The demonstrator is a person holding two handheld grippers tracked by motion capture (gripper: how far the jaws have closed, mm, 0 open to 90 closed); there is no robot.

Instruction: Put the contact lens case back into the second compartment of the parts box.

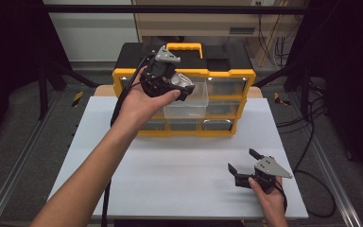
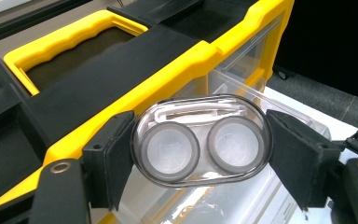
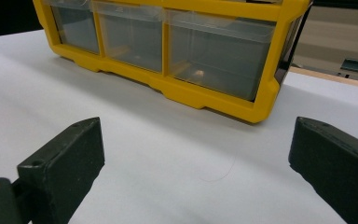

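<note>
Overhead, a person's left hand holds the left claw [image 1: 182,89] raised above a clear plastic drawer [image 1: 189,105] pulled out of a yellow and black organiser box [image 1: 227,75], which stands at the far side of a white worktop [image 1: 179,165]. In the left gripper view that claw [image 2: 200,144] pinches a small clear oval case [image 2: 200,140] by its two narrow ends, one black jaw at each end. The case has two round lidded wells side by side, like a contact lens case, and hangs just above the open drawer [image 2: 261,186].

The right claw [image 1: 245,163] rests low over the near right part of the worktop, well apart from the box, its jaws spread with nothing between them; the right gripper view looks between them at the bottom row of drawers [image 3: 219,56].

Several things could go wrong from here. The case is smooth and rounded, gripped only at its curved ends, so it may twist or squirt out of the jaws. Released off-centre or from too high, it could strike the drawer's rim or the yellow frame and bounce onto the worktop. The pulled-out drawer looks light and unsupported at its front, so a downward knock from the claw might tip it or pull it free of the box.
</note>
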